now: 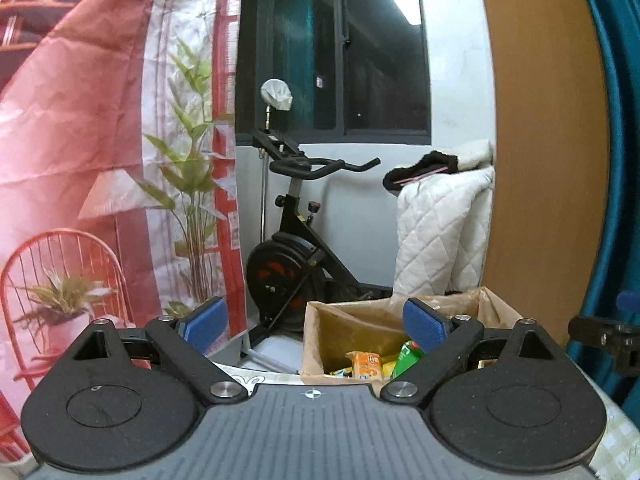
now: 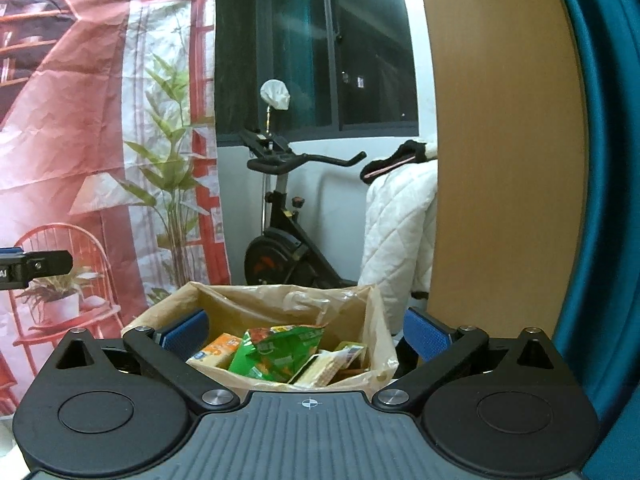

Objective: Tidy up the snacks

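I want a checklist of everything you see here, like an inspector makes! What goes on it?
Surface: a light patterned tablecloth shows at the edge, under the box.
Job's things: a cardboard box lined with a brown bag holds snacks: a green packet, an orange packet and a pale cracker pack.
Clutter: nothing seen loose outside the box.
Grippers: left gripper open and empty, with the box ahead; right gripper open and empty, over the box.
Cables: nothing seen.
Surroundings: an exercise bike, a white quilt, a dark window, a printed red backdrop and a wooden panel.
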A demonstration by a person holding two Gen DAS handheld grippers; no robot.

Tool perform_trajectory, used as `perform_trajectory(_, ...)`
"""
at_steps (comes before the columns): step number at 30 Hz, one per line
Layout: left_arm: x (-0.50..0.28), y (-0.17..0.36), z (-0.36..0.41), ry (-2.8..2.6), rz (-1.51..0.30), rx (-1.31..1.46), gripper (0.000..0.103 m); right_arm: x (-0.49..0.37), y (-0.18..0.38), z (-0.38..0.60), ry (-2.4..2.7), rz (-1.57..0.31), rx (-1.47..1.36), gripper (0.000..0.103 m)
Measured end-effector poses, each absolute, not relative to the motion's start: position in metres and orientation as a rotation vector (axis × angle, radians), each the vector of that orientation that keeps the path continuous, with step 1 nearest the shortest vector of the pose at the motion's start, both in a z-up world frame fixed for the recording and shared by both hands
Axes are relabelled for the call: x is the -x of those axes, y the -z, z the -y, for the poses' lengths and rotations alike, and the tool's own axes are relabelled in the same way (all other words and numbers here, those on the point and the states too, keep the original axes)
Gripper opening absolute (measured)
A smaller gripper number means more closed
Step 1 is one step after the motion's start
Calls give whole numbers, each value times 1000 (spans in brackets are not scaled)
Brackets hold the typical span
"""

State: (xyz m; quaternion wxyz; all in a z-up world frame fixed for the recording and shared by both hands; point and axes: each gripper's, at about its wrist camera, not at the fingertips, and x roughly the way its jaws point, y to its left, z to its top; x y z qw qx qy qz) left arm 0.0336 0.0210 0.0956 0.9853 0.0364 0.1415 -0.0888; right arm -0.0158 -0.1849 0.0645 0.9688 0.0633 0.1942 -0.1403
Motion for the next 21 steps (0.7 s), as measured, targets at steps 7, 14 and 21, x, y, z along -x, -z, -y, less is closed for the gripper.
perform_trajectory(7, -14, -102, -14, 177, -243, -142, 96, 36, -77, 181, 295, -370, -134, 103)
perform_trajectory(14, -6, -105, -11, 186, -226, -133, 96, 46, -84, 179, 300, -357, -126, 103)
perform_trajectory(21, 0, -104, -10, 182, -216, -128, 96, 51, -85, 181, 307, -351, -134, 103)
